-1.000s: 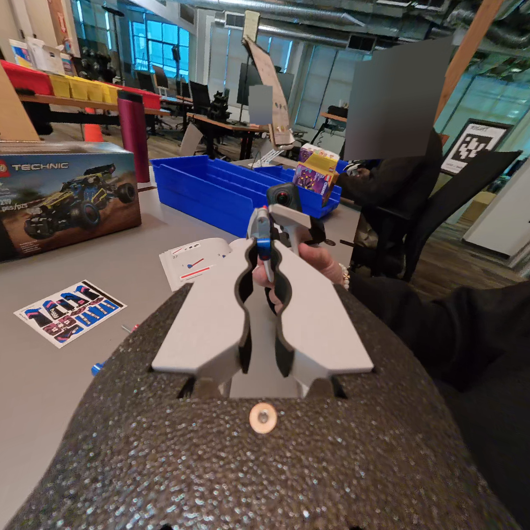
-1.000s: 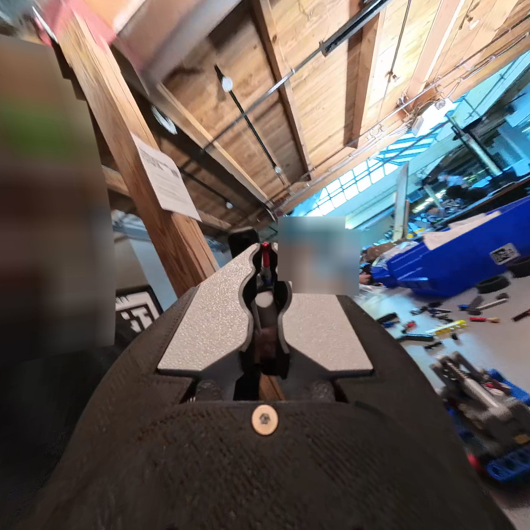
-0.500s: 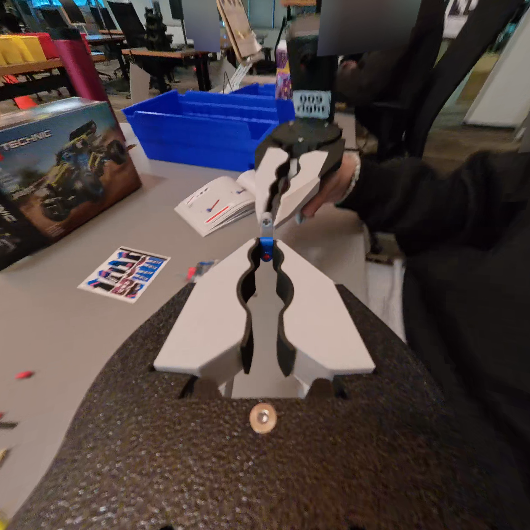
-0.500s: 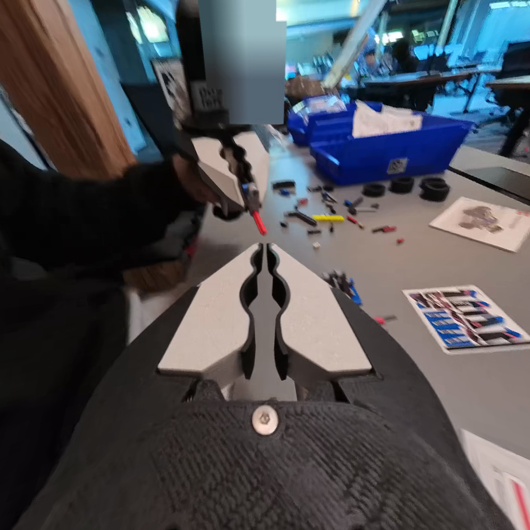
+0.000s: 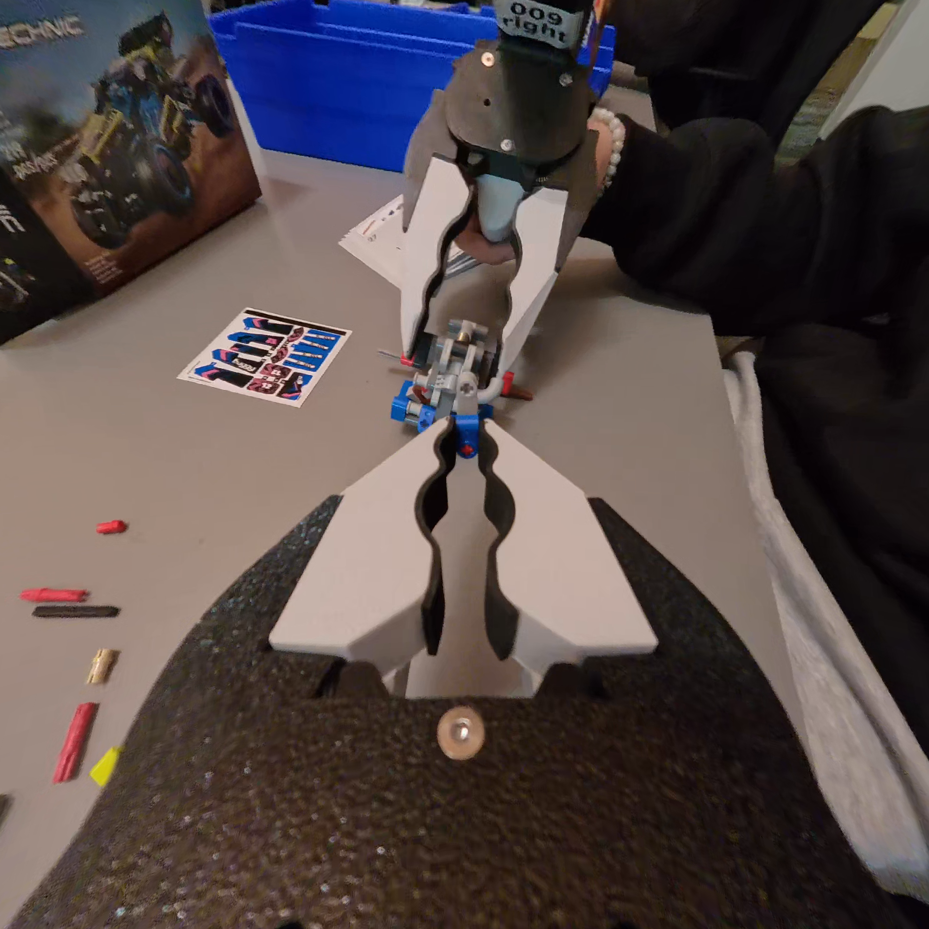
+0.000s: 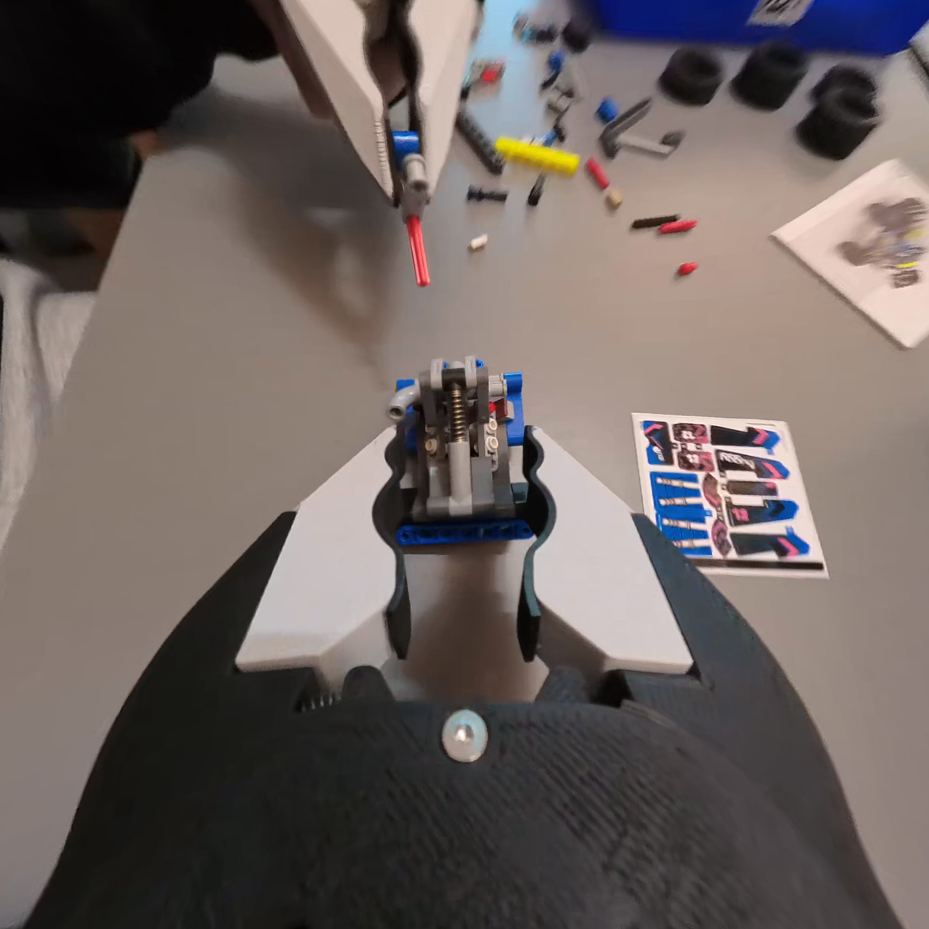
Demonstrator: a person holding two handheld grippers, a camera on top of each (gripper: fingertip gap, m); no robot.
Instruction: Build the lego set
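Note:
My left gripper [image 5: 465, 427] is shut on a small blue connector [image 5: 467, 442] with a grey lever on it. The right wrist view shows the left gripper [image 6: 402, 166] at the upper left, above the table. A red axle [image 6: 418, 251] hangs down from the piece it holds. A grey and blue assembly [image 6: 457, 452] with a spring stands on the grey table [image 6: 226, 402]. My right gripper [image 6: 460, 435] is open, with a finger on each side of the assembly. I cannot see the pads pressing on it. The left wrist view shows the right gripper [image 5: 458, 352] over the assembly [image 5: 452, 372], just beyond my left fingertips.
A sticker sheet [image 6: 724, 492] lies right of the assembly. Loose pieces, a yellow beam [image 6: 535, 156] and black tyres [image 6: 764, 75] lie farther back, with a booklet [image 6: 864, 251] at the right. The set's box [image 5: 100, 151] and a blue bin [image 5: 342, 85] stand behind. A dark sleeve [image 5: 754, 226] is at the right. Across from one pair of fingers to the other is roughly 8 cm. The yellow beam [image 6: 535, 156] lies around 15 cm away from my left fingertips.
Both grippers came down from the air to the table. The right gripper drew off the left's piece, then opened from shut and moved around the assembly. The left gripper kept its piece.

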